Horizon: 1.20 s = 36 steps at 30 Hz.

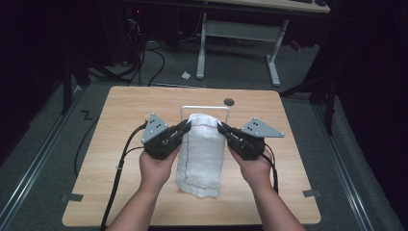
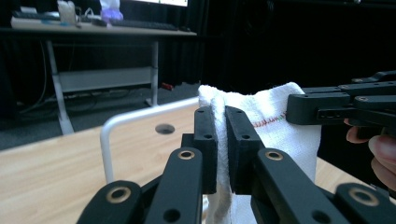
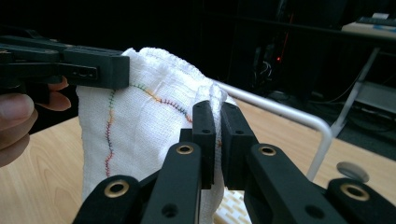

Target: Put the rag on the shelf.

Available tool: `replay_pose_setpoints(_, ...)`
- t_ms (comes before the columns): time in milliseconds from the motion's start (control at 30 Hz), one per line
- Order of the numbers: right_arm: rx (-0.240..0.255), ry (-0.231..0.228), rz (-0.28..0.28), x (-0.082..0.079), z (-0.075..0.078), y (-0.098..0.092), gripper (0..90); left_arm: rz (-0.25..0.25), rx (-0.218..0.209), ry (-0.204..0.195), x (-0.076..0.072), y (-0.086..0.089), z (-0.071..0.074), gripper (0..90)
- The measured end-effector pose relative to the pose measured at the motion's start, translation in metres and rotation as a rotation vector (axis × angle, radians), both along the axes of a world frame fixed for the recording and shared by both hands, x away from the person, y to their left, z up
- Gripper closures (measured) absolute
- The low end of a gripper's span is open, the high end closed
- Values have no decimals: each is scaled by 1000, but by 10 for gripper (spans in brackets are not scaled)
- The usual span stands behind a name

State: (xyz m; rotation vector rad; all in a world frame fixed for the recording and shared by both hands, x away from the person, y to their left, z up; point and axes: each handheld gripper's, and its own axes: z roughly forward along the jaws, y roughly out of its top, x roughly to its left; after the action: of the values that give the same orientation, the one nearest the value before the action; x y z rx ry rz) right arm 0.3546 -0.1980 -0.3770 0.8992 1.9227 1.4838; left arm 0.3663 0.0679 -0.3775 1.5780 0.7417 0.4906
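White cloth (image 1: 202, 153) hangs between my two grippers, and both of them have hold of it. My left gripper (image 1: 185, 126) has its jaws nearly together, with only a thin fold of the cloth's top corner between the pads; in the left gripper view that fold (image 2: 221, 140) runs up through the narrow gap and the black fingers (image 2: 205, 140) press on it from both sides. My right gripper (image 1: 222, 128) grips the same way at the opposite top corner, its jaws closed down to the thickness of the fabric, and in the right gripper view the cloth (image 3: 140, 135) bunches up where my fingers (image 3: 236, 140) squeeze it.

The cloth is stretched by its top edge from one gripper to the other, and its long axis runs down from that edge toward me, so it drapes with the lower end resting on the wooden table (image 1: 125, 110). A line of coloured stitching follows its border.

Just behind the held top edge stands a white metal rail (image 1: 204, 108), bent like a handle. I cannot tell whether the cloth touches it.
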Motion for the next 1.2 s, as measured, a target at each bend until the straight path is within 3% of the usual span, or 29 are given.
replay_pose_setpoints(167, 2, -40, -11, 1, 15, -3, 862, 7, 5, -44, 2, -1, 16, 841)
replay_pose_setpoints(367, 5, -76, -23, 6, 32, -6, 862, -19, -4, -81, 12, -5, 34, 841)
replay_pose_setpoints(533, 18, -86, -39, 14, 46, -10, 862, 2, 32, -106, 23, -10, 48, 841)
replay_pose_setpoints(733, 34, -100, -68, 26, 58, -14, 863, 31, 27, -104, 38, -17, 56, 841)
replay_pose_setpoints(900, 48, -102, -83, 38, 71, -17, 863, 45, 46, -125, 50, -20, 67, 841)
replay_pose_setpoints(967, 53, -107, -90, 42, 77, -17, 863, 42, 27, -141, 53, -19, 72, 840)
replay_pose_setpoints(1067, 91, -99, -79, 50, 82, -18, 863, 39, 4, -128, 61, -16, 77, 840)
replay_pose_setpoints(1200, 97, -107, -80, 59, 83, -16, 863, 56, 22, -134, 72, -17, 80, 840)
